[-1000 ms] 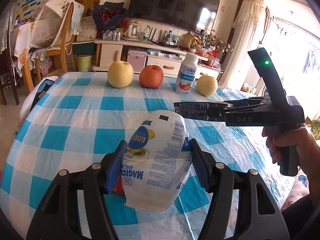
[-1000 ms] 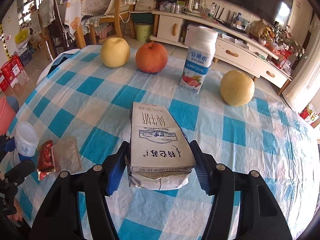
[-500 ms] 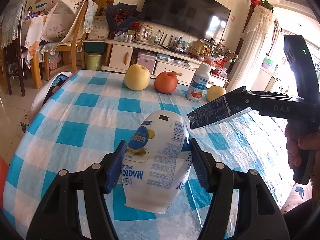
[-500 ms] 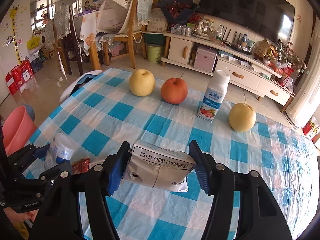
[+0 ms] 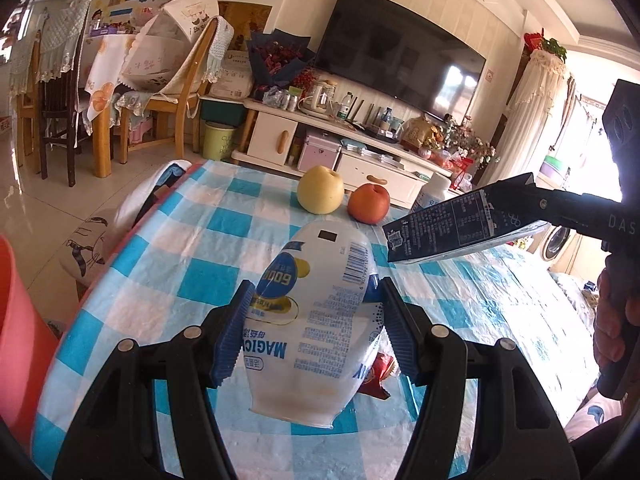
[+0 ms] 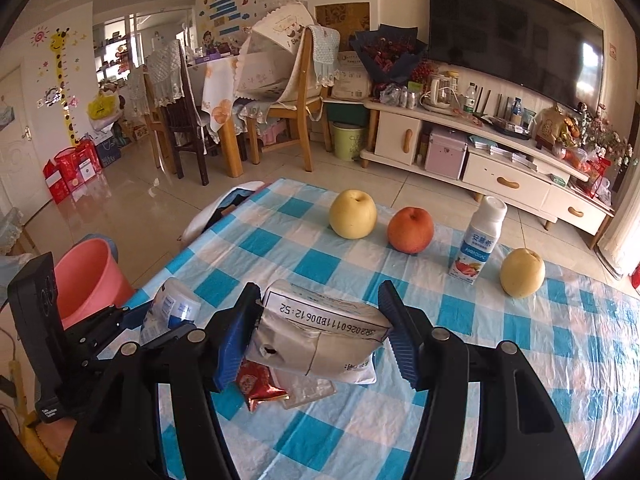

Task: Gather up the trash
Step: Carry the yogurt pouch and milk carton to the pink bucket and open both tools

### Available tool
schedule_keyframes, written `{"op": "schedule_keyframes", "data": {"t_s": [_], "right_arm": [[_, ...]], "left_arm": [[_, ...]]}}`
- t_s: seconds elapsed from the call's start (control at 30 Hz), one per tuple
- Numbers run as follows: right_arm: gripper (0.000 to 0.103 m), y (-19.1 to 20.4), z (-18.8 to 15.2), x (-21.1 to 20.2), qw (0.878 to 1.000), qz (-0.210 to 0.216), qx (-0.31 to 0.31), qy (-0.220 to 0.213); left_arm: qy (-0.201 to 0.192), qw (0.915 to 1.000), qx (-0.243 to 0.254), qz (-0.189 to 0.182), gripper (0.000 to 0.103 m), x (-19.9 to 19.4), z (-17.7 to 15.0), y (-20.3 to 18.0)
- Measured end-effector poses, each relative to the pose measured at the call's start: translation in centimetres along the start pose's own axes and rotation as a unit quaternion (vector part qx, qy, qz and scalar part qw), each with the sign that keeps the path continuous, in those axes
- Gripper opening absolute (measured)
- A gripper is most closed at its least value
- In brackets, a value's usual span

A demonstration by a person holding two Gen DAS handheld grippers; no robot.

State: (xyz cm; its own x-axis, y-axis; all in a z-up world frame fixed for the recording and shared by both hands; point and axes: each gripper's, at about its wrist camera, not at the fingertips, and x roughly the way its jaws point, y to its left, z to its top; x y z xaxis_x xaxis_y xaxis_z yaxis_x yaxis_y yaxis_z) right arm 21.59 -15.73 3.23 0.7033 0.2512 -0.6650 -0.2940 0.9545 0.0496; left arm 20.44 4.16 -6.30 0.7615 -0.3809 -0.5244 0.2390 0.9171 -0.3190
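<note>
My left gripper [image 5: 310,330] is shut on a white squashed yoghurt bottle [image 5: 316,320] with blue print, held above the checked table. My right gripper [image 6: 320,338] is shut on a crumpled milk carton [image 6: 316,344], lifted off the tablecloth; the same carton [image 5: 452,226] shows dark from the side in the left wrist view, right of my bottle. Under the carton lie a red snack wrapper [image 6: 258,386] and a clear wrapper [image 6: 306,390]. The red wrapper [image 5: 376,376] also peeks out beneath the bottle. A pink bucket [image 6: 90,276] stands on the floor left of the table.
At the far side of the blue-and-white table [image 6: 520,360] stand two yellow pears [image 6: 353,214] [image 6: 522,273], a red apple [image 6: 411,230] and an upright yoghurt drink bottle [image 6: 478,246]. A stool with a bag [image 6: 224,210] stands at the table's far left corner. A hand [image 5: 616,316] holds the right gripper's handle.
Both grippers have risen with their loads and swung left; the carton has tipped up end-on in the right view. The pink bucket has come into view on the left.
</note>
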Motion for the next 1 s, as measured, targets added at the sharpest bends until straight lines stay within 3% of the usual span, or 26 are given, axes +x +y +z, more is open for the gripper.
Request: {"op": "schedule_keyframes", "data": {"t_s": [0.33,0.57,0.7,1.0], "right_arm": [[0.062,6.1,1.4,0.0,0.999,0.045,-0.029,-0.013],[0.062,10.8,2.6,0.5,0.994,0.101,-0.034,-0.014],[0.062,14.0,3.6,1.2,0.990,0.139,-0.035,-0.010],[0.062,22.6,5.0,3.9,0.977,0.203,-0.057,0.013]], "left_arm": [[-0.054,0.9965,-0.053,0.035,0.064,-3.9,0.7,5.0],[-0.094,0.9858,-0.110,0.084,0.064,-6.4,0.8,9.5],[-0.133,0.9703,-0.153,0.132,0.064,-8.7,0.4,12.3],[-0.175,0.9181,-0.272,0.229,0.064,-12.3,-1.3,19.0]]}}
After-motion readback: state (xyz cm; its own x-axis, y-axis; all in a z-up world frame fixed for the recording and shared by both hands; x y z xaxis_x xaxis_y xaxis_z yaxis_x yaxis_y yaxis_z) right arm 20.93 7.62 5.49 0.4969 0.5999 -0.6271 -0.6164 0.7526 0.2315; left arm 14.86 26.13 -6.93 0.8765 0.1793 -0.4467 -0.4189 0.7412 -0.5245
